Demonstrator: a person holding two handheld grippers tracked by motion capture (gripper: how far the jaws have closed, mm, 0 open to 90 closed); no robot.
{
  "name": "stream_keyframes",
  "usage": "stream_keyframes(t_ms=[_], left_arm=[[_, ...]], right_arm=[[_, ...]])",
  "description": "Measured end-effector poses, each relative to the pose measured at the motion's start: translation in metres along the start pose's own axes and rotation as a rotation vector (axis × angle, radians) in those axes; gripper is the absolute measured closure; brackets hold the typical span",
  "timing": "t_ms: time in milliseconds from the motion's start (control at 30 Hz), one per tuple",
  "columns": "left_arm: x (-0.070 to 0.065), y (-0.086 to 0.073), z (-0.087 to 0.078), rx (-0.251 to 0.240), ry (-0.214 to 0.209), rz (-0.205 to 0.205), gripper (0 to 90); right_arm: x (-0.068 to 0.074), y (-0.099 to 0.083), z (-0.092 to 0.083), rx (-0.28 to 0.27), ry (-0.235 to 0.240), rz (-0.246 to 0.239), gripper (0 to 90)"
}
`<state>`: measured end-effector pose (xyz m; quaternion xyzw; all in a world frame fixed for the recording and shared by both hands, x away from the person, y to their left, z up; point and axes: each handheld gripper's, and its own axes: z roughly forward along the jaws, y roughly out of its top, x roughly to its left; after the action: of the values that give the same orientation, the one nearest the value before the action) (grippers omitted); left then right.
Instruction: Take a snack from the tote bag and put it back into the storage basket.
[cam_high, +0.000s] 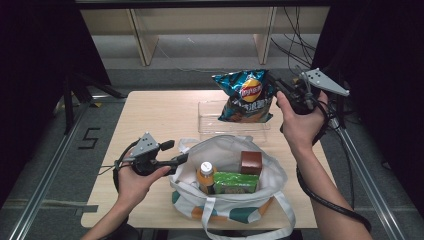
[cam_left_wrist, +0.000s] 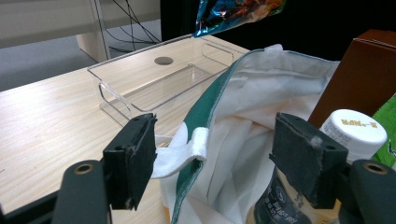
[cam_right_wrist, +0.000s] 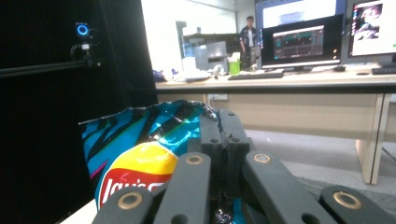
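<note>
My right gripper (cam_high: 280, 87) is shut on the top edge of a blue chip bag (cam_high: 246, 96), which hangs in the air above a clear plastic tray (cam_high: 210, 125). In the right gripper view the jaws (cam_right_wrist: 223, 126) meet on the crinkled bag (cam_right_wrist: 135, 154). A white tote bag (cam_high: 227, 200) with green trim stands at the table's near edge, holding an orange-capped bottle (cam_high: 205, 175), a brown box (cam_high: 251, 162) and a green pack (cam_high: 235, 182). My left gripper (cam_high: 175, 152) is open at the tote's left rim; the rim and a white strap (cam_left_wrist: 187, 149) lie between its spread jaws (cam_left_wrist: 217, 158).
The light wooden table (cam_high: 150, 115) has bare room at its left and far side. Black stands and metal rails flank the table, with cables (cam_high: 295, 45) and wooden shelf legs behind. A desk with monitors (cam_right_wrist: 299, 42) appears far off in the right gripper view.
</note>
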<state>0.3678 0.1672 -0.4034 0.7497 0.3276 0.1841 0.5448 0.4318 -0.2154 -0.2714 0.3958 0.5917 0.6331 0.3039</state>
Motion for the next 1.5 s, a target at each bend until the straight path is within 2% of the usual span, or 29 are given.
stream_keyframes(t_ms=[100, 133, 300, 333, 567, 633, 667, 700, 833, 867, 1000, 1033, 1100, 1133, 1200, 1233, 1333, 1400, 1433, 1467, 1500], left_arm=[[0.000, 0.000, 0.000, 0.000, 0.000, 0.000, 29.9], [0.000, 0.000, 0.000, 0.000, 0.001, -0.001, 29.9], [0.000, 0.000, -0.001, -0.002, 0.001, 0.001, 29.9], [0.000, 0.000, -0.001, -0.001, 0.004, -0.003, 29.9], [-0.001, 0.000, 0.000, -0.001, -0.002, 0.004, 29.9], [-0.002, 0.000, 0.001, -0.001, -0.005, 0.007, 29.9], [-0.002, 0.000, 0.001, -0.001, -0.005, 0.007, 29.9], [-0.002, 0.000, 0.001, -0.002, -0.005, 0.008, 29.9], [-0.002, 0.001, 0.001, -0.006, -0.004, 0.006, 29.9], [-0.002, 0.001, 0.001, -0.006, -0.005, 0.003, 29.9], [-0.004, 0.001, 0.001, -0.007, -0.006, 0.004, 29.9], [-0.003, 0.001, 0.001, -0.007, -0.007, 0.005, 29.9], [-0.003, 0.001, 0.001, -0.007, -0.007, 0.006, 29.9], [-0.004, 0.001, 0.001, -0.004, -0.011, -0.006, 29.9], [-0.004, 0.001, 0.002, -0.008, -0.010, -0.005, 29.9], [-0.004, 0.001, 0.002, -0.008, -0.011, -0.003, 29.9], [-0.003, 0.001, 0.001, -0.007, -0.008, 0.001, 29.9], [-0.003, 0.001, 0.001, -0.009, -0.007, 0.003, 29.9], [-0.003, 0.000, 0.001, -0.008, -0.008, 0.002, 30.0], [-0.003, 0.000, 0.002, -0.008, -0.008, 0.002, 29.9], [-0.003, 0.000, 0.002, -0.009, -0.009, 0.000, 29.9]], right_arm=[[-0.002, 0.000, 0.003, -0.003, -0.002, -0.029, 90.0], [-0.001, 0.000, 0.005, -0.012, -0.008, 0.002, 90.0], [-0.006, -0.002, 0.010, -0.015, -0.011, -0.018, 90.0], [-0.005, -0.002, 0.011, -0.016, -0.010, -0.002, 90.0], [-0.010, -0.003, 0.015, -0.005, -0.029, -0.023, 90.0], [-0.011, -0.003, 0.017, -0.015, -0.037, -0.013, 90.0], [-0.012, -0.003, 0.017, 0.000, -0.035, -0.022, 90.0], [-0.013, -0.003, 0.019, -0.014, -0.037, -0.024, 90.0], [-0.013, -0.002, 0.022, -0.012, -0.045, -0.001, 90.0], [-0.015, -0.002, 0.023, -0.006, -0.042, -0.021, 90.0], [-0.014, -0.003, 0.028, -0.004, -0.047, -0.002, 90.0], [-0.013, -0.002, 0.029, -0.004, -0.057, 0.017, 90.0], [-0.015, -0.003, 0.031, -0.007, -0.047, -0.006, 90.0], [-0.014, -0.002, 0.032, -0.005, -0.051, 0.003, 90.0], [-0.014, -0.002, 0.035, -0.005, -0.054, 0.009, 90.0], [-0.015, -0.001, 0.036, -0.003, -0.052, -0.007, 90.0], [-0.015, -0.001, 0.040, -0.001, -0.057, 0.004, 90.0], [-0.016, -0.001, 0.043, 0.010, -0.055, -0.011, 90.0], [-0.015, -0.002, 0.045, -0.001, -0.061, 0.016, 90.0], [-0.016, -0.002, 0.046, 0.010, -0.056, 0.001, 90.0], [-0.016, -0.002, 0.048, 0.002, -0.053, 0.013, 90.0]])
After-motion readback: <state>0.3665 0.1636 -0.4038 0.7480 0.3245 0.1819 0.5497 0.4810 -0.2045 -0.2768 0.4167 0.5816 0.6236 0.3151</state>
